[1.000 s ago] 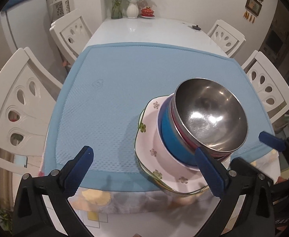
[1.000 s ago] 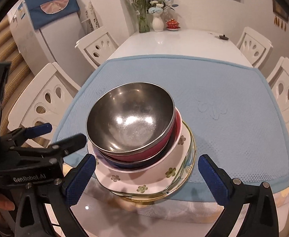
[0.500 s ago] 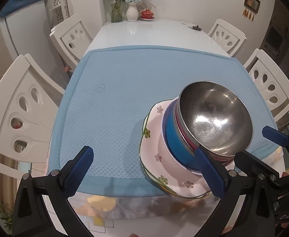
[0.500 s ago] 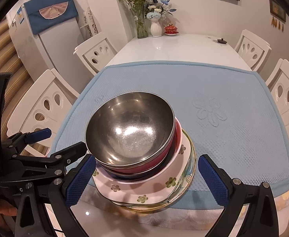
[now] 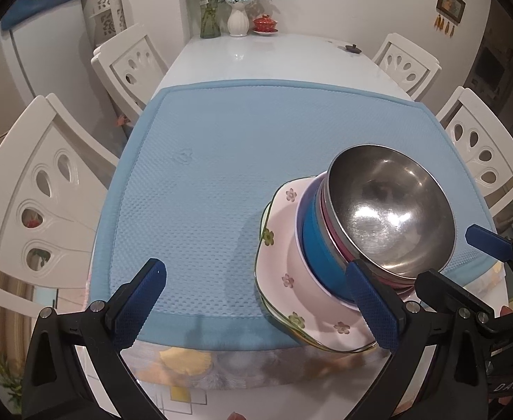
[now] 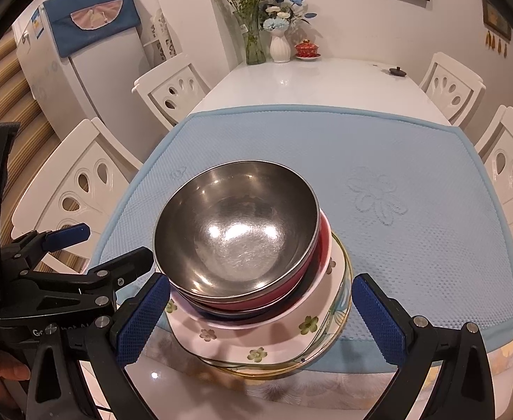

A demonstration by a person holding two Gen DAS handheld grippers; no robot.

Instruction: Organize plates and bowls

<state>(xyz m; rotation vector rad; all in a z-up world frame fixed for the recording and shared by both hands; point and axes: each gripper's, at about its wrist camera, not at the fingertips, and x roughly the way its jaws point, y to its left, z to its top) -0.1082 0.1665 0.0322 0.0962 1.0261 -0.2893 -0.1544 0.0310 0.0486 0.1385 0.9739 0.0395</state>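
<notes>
A steel bowl (image 5: 389, 210) (image 6: 237, 225) tops a stack: under it a red bowl (image 6: 321, 245), a blue bowl (image 5: 321, 255), then a pink flowered plate (image 5: 284, 245) (image 6: 256, 339) on other plates. The stack sits at the near edge of the blue mat (image 5: 221, 175) (image 6: 396, 175). My left gripper (image 5: 256, 308) is open and empty, to the stack's left, its right finger in front of the bowls. My right gripper (image 6: 260, 322) is open and empty, its fingers on either side of the stack's near edge.
White chairs (image 5: 42, 189) (image 6: 512, 182) flank the white table (image 5: 274, 59). At its far end stand vases of flowers (image 6: 277, 35), a red lidded cup (image 6: 307, 49) and a small dark lid (image 6: 396, 71). A fridge (image 6: 91, 52) stands at the back left.
Both grippers have drawn back and up from the stack, which now looks farther off. The stack has stayed in place on the mat. Both grippers stay open.
</notes>
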